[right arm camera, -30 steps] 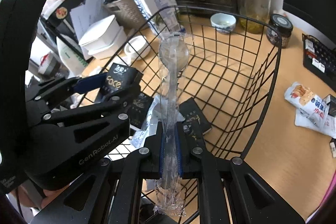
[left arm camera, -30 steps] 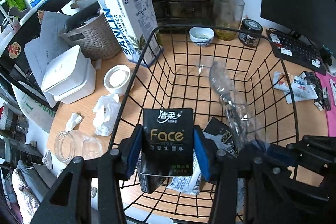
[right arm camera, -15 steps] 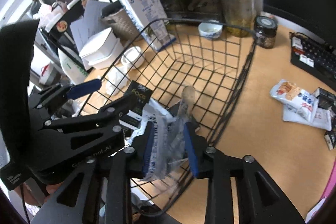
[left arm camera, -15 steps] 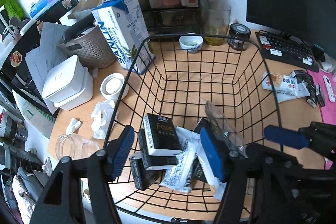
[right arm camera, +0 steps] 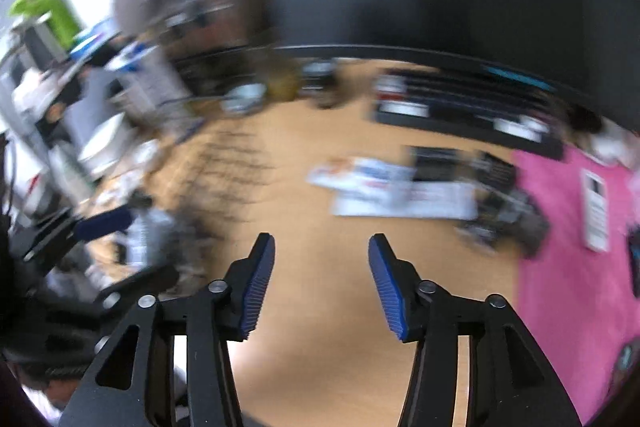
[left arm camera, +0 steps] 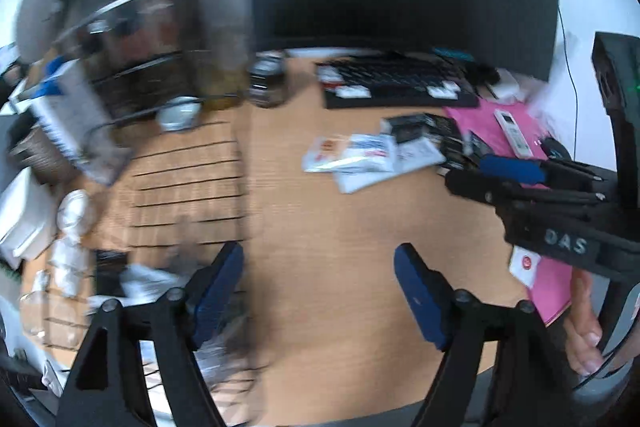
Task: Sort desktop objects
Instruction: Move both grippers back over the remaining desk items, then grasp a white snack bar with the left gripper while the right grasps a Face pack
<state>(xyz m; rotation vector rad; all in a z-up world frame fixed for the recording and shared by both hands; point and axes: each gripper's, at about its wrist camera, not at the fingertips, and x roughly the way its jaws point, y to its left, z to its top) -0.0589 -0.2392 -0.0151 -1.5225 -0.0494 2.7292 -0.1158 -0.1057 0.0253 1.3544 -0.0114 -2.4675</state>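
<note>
Both views are heavily blurred. The left gripper [left arm camera: 318, 283] is seen with its jaws spread wide and nothing between them, above bare counter [left arm camera: 340, 235] just right of the basket [left arm camera: 188, 183]. The right gripper [right arm camera: 322, 273] is likewise empty, its jaws well apart, over bare wood nearer the packets [left arm camera: 360, 159].

The things left to sort appear to be those packets: a loose heap of white sachets and dark packs lying on the counter between the basket and the pink mat [left arm camera: 508, 131], in front of the keyboard [left arm camera: 400, 83]. Some sorted items can be made out inside the basket at its near end, though too smeared to be named.

Trouble would most likely come from the heap itself. The packets overlap, so two could be pinched at once, or a thin sachet could be slid along the wood instead of lifted. A remote [left arm camera: 512, 133] lies on the mat just beside the dark packs and could be knocked. The two grippers are near each other and could collide if one heap is reached for by both.
</note>
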